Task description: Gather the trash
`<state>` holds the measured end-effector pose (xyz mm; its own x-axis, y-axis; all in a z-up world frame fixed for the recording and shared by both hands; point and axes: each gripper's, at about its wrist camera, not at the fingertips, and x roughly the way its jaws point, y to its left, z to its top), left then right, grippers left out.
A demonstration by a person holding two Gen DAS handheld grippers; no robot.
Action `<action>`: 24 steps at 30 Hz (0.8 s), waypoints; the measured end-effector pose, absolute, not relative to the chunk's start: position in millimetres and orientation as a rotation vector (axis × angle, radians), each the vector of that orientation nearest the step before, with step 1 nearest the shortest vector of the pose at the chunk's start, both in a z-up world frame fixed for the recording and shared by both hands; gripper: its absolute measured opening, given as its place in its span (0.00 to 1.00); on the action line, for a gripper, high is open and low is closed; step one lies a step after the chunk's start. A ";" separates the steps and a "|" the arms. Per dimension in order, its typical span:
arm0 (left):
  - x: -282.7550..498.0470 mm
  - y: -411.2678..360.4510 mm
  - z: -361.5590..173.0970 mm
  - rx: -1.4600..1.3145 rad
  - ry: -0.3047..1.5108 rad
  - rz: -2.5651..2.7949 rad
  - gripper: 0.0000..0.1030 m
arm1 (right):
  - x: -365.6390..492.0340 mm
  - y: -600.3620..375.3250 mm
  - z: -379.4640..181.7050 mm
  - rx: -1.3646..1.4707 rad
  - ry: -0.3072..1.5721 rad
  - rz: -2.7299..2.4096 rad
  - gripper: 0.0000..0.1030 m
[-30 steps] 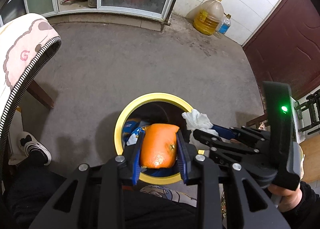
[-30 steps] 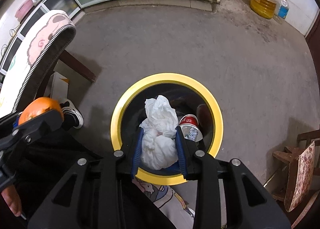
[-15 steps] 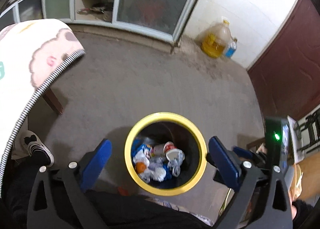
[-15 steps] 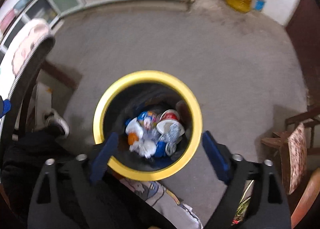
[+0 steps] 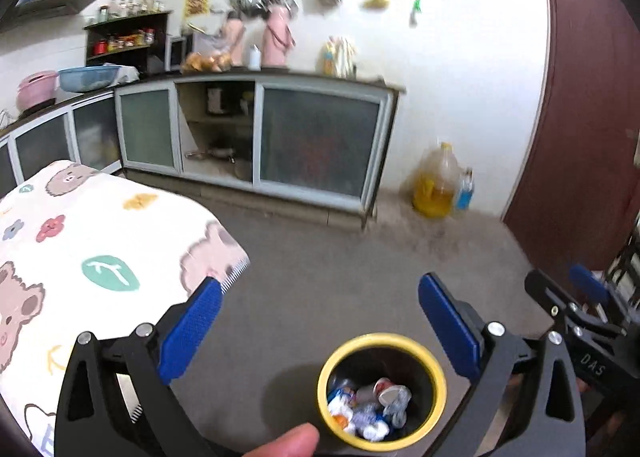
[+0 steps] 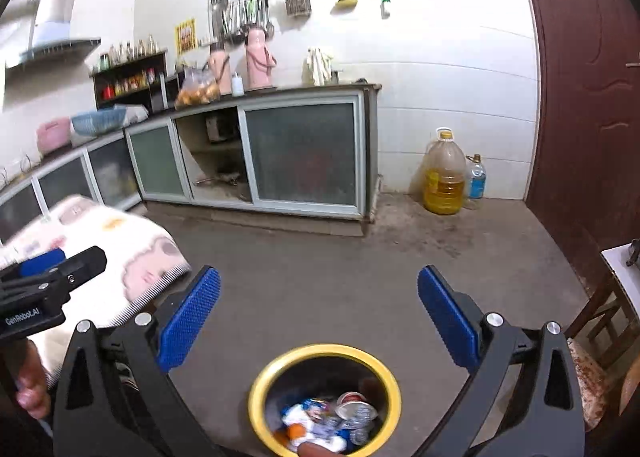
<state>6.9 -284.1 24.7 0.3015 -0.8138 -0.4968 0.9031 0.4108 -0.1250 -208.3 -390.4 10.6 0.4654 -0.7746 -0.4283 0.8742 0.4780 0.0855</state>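
The trash bin point(image 5: 382, 391), black with a yellow rim, stood on the grey floor point(image 5: 340, 277), and the trash point(image 5: 370, 405) lay inside it: crumpled white paper, blue wrappers, a red-and-white cup and a bit of orange. The left gripper point(image 5: 320, 331) hung above the bin with its blue fingers point(image 5: 190, 331) spread wide and nothing between them; they had just been opening. The right gripper point(image 6: 320, 325) hung above the bin too, its fingers point(image 6: 188, 323) equally wide apart and bare, also just opened. Seen from the left wrist, the right gripper point(image 5: 576, 309) stood to the right of the bin; from the right wrist, the left gripper point(image 6: 44, 277) showed to the left of it, held in a hand point(image 6: 30, 385). A fingertip point(image 5: 288, 443) poked in at the near edge of the bin. Left of the bin was the desk point(image 5: 80, 257), covered with a cartoon-bear cloth. Beyond the bin ran a kitchen cabinet point(image 6: 280, 153) with frosted sliding doors, and right of that cabinet an oil jug point(image 6: 444, 173) and a small bottle point(image 6: 476, 177) stood beside a dark red door point(image 6: 580, 97)
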 end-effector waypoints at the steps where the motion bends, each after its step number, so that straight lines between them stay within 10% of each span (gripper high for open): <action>1: 11.0 -277.9 31.6 0.165 0.531 -1.142 0.92 | -204.4 -388.1 16.5 0.303 0.366 -1.040 0.92; 24: -2.9 -196.3 12.5 0.080 0.526 -0.886 0.92 | -200.7 -321.5 -4.9 0.239 0.427 -1.130 0.92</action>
